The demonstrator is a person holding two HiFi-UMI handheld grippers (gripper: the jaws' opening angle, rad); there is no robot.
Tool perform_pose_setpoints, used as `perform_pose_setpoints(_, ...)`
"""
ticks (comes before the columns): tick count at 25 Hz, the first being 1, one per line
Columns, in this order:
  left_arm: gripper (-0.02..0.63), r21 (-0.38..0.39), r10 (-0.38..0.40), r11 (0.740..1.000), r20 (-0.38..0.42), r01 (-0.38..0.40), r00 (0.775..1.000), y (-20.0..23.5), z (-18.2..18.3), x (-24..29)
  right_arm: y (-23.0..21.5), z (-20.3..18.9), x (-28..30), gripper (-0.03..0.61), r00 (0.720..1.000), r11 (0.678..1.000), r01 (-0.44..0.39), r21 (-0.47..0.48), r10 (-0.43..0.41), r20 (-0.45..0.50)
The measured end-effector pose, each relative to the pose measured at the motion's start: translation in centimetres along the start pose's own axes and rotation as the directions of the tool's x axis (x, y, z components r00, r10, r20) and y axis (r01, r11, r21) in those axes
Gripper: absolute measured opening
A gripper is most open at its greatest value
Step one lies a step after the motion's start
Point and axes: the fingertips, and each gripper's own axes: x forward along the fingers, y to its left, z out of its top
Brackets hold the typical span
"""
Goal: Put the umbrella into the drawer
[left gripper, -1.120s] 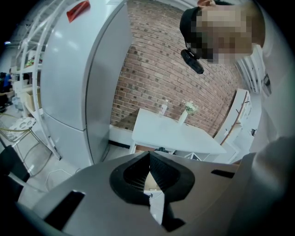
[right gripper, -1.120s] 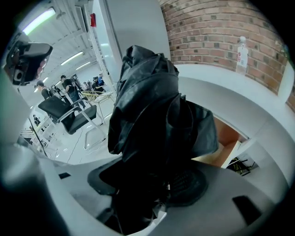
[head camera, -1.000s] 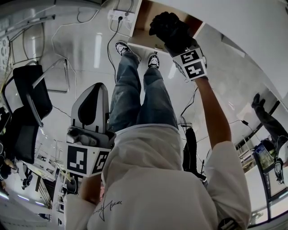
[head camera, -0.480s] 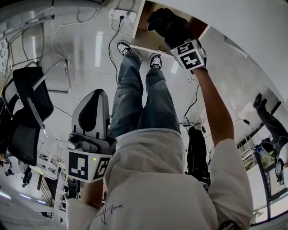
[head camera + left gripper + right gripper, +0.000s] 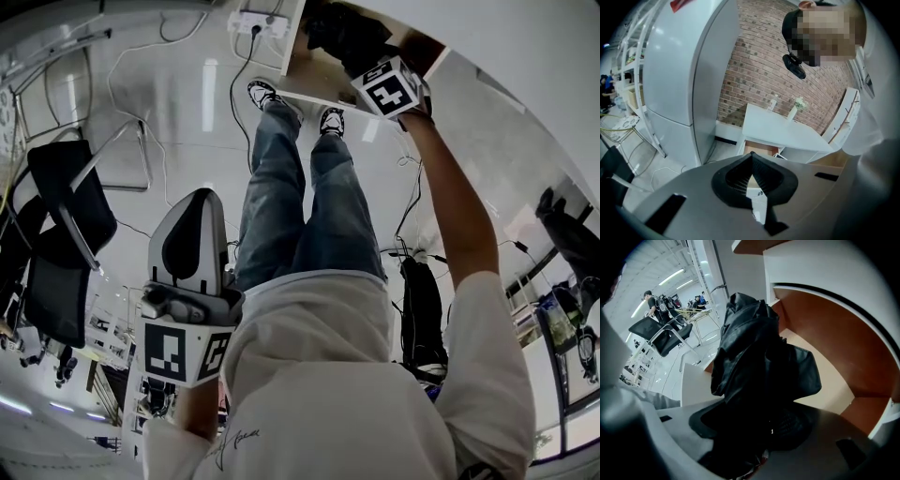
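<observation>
- The right hand-held gripper [image 5: 761, 430] is clamped on the black folded umbrella [image 5: 759, 352], which is over the open drawer [image 5: 825, 380].
- The left hand-held gripper [image 5: 751, 173] has its jaws together and empty, near the person's waist.
- A black chair [image 5: 66, 216] stands well apart from the drawer.

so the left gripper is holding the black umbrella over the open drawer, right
Not quite: the right gripper holds it. The right gripper view shows its jaws shut on the black umbrella over the open drawer. The left gripper is shut on nothing.
</observation>
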Motion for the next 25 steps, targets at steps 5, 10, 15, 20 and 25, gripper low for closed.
perform_pose_setpoints(5, 0.009, -0.008, 0.006, 1.0, -0.016, -0.006, 1.0, 0.9, -0.3, 0.2, -0.9, 0.2, 2.2, 0.273, 0.999, 1.0, 0.014, 0.006, -0.013, -0.033)
perform_pose_setpoints(10, 0.009, -0.009, -0.009, 1.0, -0.032, 0.009, 0.999, 0.9, -0.7, 0.5, -1.4, 0.5, 3.2, 0.273, 0.998, 1.0, 0.026, -0.002, -0.026, -0.056)
perform_pose_setpoints(15, 0.009, -0.016, -0.011, 1.0, -0.041, 0.01, 0.999, 1.0, -1.4, 0.6, -1.8, 0.0, 4.2, 0.273, 0.997, 0.999, 0.034, 0.003, -0.034, -0.067)
perform_pose_setpoints(20, 0.009, -0.024, -0.012, 1.0, -0.048, 0.011, 0.999, 0.8, -1.5, 0.7, -2.3, -0.2, 4.9, 0.273, 0.994, 0.998, 0.065, -0.002, -0.065, -0.088)
perform_pose_setpoints(25, 0.009, -0.028, -0.021, 0.999, -0.048, 0.02, 0.999, 0.7, -1.8, 0.8, -2.5, -0.4, 5.7, 0.273, 0.992, 0.997, 0.073, -0.01, -0.074, -0.101)
